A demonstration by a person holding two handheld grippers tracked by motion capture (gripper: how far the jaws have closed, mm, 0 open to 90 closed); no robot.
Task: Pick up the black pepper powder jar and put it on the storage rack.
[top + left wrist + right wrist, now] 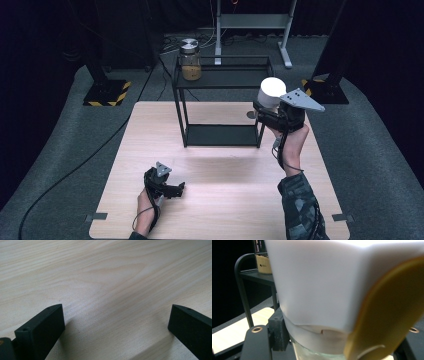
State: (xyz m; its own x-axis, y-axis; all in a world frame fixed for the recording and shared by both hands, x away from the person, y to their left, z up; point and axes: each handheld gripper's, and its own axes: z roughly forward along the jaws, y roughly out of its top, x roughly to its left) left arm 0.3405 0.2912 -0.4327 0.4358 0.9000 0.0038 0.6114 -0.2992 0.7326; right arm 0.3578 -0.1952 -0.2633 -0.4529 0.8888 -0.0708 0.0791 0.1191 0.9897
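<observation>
Over table [220, 200], right tongs [317, 340] clamp white-lidded jar [317, 290], contents hidden; left tongs [116, 322] wide open, empty.

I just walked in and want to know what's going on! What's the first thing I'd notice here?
The bright white-lidded glass jar jumps out first, held up in the right gripper by the right end of the black metal two-shelf rack. Next is the glass jar with a silver lid and tan filling, standing on the rack's top shelf at its left end. The left gripper rests open on the pale wooden table.
</observation>
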